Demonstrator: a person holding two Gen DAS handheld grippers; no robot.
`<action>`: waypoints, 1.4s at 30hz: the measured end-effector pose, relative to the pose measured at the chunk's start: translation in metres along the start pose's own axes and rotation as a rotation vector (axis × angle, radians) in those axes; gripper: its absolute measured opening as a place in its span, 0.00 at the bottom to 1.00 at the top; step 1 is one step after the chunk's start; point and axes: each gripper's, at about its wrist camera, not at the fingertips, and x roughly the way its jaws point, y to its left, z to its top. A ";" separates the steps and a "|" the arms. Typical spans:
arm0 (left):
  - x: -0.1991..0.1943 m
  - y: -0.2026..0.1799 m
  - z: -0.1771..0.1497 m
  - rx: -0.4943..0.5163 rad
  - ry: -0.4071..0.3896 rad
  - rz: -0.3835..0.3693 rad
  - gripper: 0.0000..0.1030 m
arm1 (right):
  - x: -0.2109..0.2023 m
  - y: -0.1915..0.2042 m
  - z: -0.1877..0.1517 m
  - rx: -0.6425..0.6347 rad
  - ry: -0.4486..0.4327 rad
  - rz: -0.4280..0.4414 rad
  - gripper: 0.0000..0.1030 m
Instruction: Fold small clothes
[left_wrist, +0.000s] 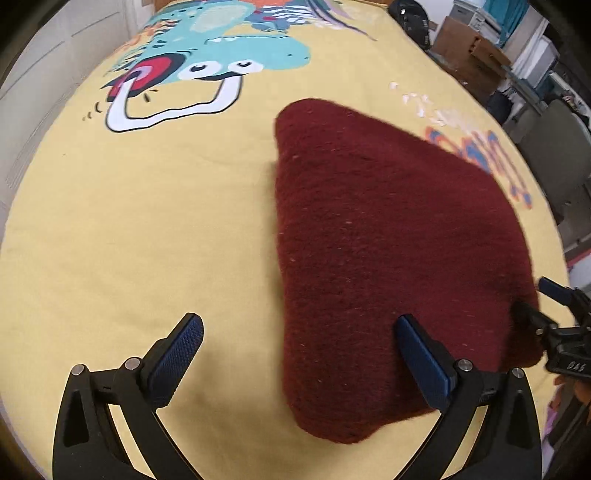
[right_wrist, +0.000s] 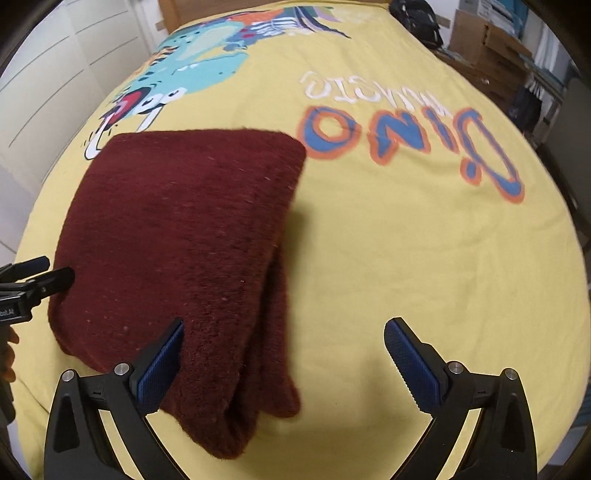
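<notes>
Left gripper: jaws spread wide, nothing between the pads; right finger lying over the near part of the knit, left finger above bare sheet
Right gripper: jaws spread wide, clamped on nothing; left pad touching or just over the knit's near edge, cannot tell which; right pad over bare sheet
Knit: dark red woolly garment, folded into a thick flat bundle on the sheet; layered edges showing at its near right side in the right wrist view
Other claw seen: right gripper at the right border of the left wrist view, at the knit's corner; left gripper at the left border of the right wrist view, tip at the knit's edge
Sheet: yellow, printed with a teal cartoon dinosaur
Writing: "Dino" in big blue letters with orange outline, upside down; white word beyond it too blurred to read
Gripper marking: small white characters on the right gripper's body in the left wrist view, not legible
Background: cardboard boxes and a black bag past the bed's far right
</notes>
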 end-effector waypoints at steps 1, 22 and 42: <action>0.003 0.001 -0.001 0.004 -0.005 0.009 0.99 | 0.002 -0.003 -0.003 0.000 -0.006 0.006 1.00; -0.085 0.011 -0.025 -0.070 -0.134 0.097 0.99 | -0.117 0.012 -0.014 -0.008 -0.180 -0.014 1.00; -0.183 0.004 -0.110 -0.058 -0.167 0.177 0.99 | -0.209 -0.006 -0.095 0.043 -0.245 -0.104 1.00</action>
